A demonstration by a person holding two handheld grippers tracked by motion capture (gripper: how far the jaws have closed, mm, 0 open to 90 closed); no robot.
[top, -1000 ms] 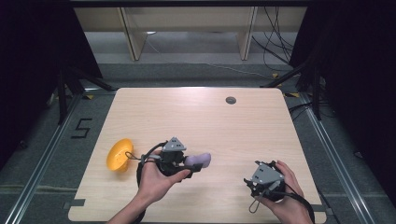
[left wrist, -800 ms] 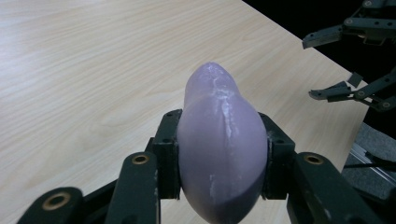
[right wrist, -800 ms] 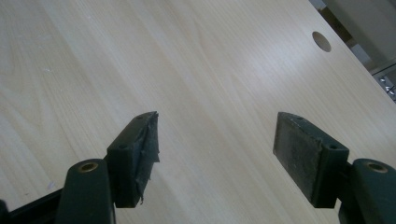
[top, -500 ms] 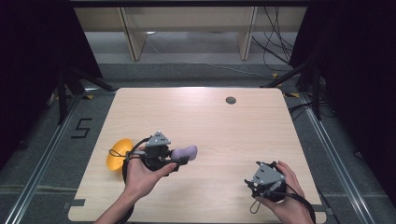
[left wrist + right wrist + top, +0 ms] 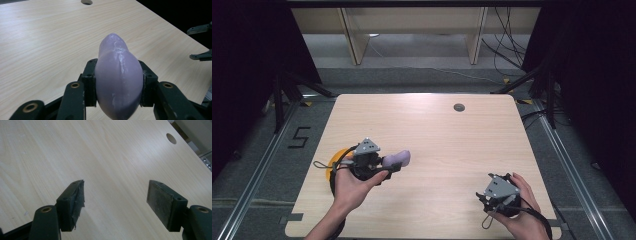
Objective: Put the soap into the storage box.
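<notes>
Left gripper, pinching the purple eggplant-like object, has shifted left over the orange dish, now largely hidden; right gripper, jaws spread, is unmoved.

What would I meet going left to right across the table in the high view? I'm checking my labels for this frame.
Orange bowl → left gripper → purple eggplant → table hole → right gripper.
</notes>
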